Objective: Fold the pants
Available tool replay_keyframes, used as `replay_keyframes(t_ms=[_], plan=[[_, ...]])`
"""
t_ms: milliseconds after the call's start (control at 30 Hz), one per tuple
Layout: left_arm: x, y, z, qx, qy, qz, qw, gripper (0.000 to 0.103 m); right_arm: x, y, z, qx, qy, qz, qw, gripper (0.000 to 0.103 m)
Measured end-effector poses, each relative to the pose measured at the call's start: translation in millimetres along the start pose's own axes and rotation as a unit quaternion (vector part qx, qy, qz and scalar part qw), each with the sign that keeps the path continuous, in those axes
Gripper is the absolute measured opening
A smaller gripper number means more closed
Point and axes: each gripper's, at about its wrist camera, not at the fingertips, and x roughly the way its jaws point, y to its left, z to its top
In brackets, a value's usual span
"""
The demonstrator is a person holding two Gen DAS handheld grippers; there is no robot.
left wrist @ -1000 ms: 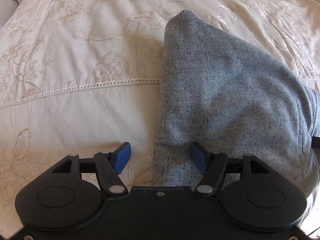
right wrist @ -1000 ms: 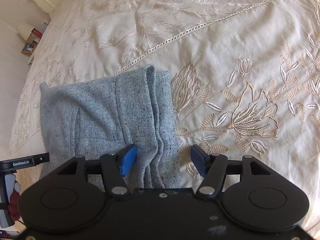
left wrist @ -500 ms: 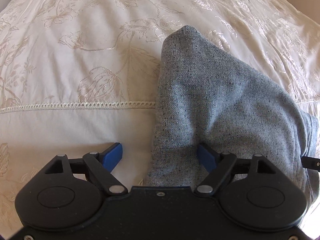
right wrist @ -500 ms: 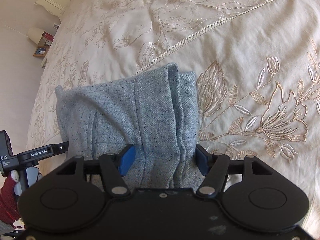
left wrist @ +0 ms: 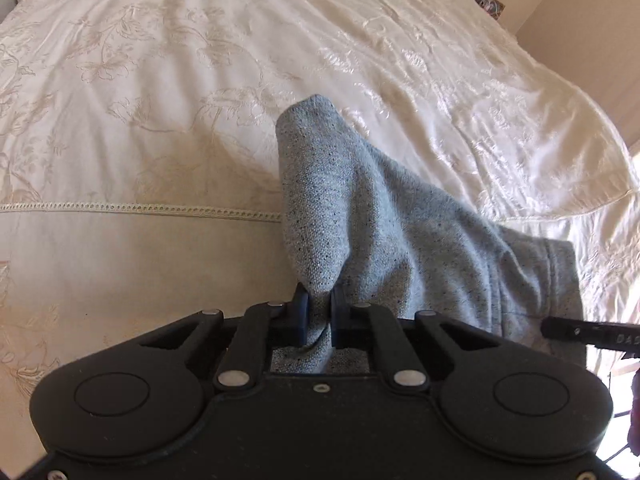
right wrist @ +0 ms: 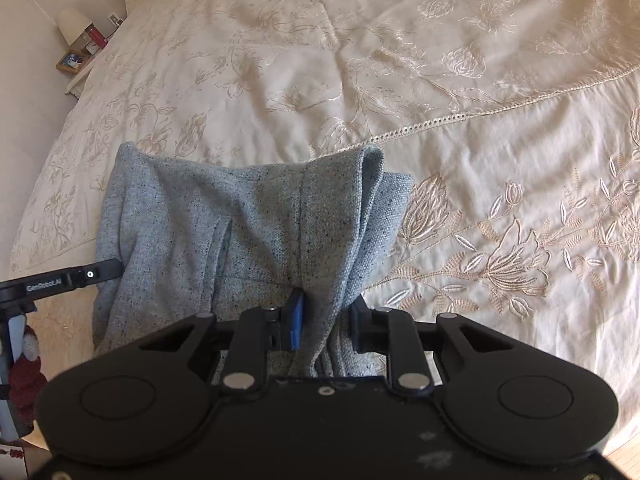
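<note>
The grey speckled pants [left wrist: 400, 248] lie folded on the cream embroidered bedspread [left wrist: 160, 100]. My left gripper [left wrist: 319, 320] is shut on the near left edge of the pants, and the cloth rises from the bed into the jaws. In the right wrist view the pants [right wrist: 240, 220] show seams and layered edges. My right gripper [right wrist: 326, 324] is shut on the bunched layers of the near right edge. The other gripper's tip shows at the edge of each view [left wrist: 580, 330] [right wrist: 60, 280].
The bedspread [right wrist: 480, 80] stretches far ahead and to both sides, with a lace seam [left wrist: 140, 208] across it. A nightstand with a lamp [right wrist: 74, 26] and a picture frame stands at the far left of the right wrist view. The bed's edge runs at the right [left wrist: 624, 184].
Both grippers were open around the near edge of the pants; both have closed on the cloth and lifted it, so the fabric bunches up into the jaws.
</note>
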Motion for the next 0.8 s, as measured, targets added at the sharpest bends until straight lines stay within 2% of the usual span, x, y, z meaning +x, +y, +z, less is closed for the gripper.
replay_keyframes(t_ms=[67, 233, 367, 567, 700, 767, 800], plan=[[-8, 0, 4, -0.009, -0.011, -0.003, 0.9999, 0.012, -10, 3, -1, -0.010, -0.011, -0.007, 1.000, 0.022], [-25, -5, 13, -0.010, -0.038, 0.022, 0.9990, 0.012, -30, 29, 16, -0.082, -0.053, -0.011, 0.995, 0.021], [-43, 2, 37, -0.018, -0.072, 0.042, 0.9964, 0.012, -28, 52, 55, -0.110, -0.074, 0.009, 0.991, 0.021], [-46, 27, 97, -0.034, -0.096, 0.073, 0.9921, 0.012, -4, 91, 121, -0.129, -0.080, 0.041, 0.988, 0.021], [-32, 46, 125, -0.058, -0.092, 0.097, 0.9893, 0.012, 20, 113, 157, -0.128, -0.079, 0.051, 0.987, 0.022], [-15, 58, 134, -0.073, -0.067, 0.118, 0.9881, 0.018, 37, 122, 171, -0.116, -0.072, 0.043, 0.990, 0.025], [-8, 63, 136, -0.080, -0.055, 0.136, 0.9859, 0.019, 47, 126, 175, -0.116, -0.069, 0.025, 0.991, 0.029]])
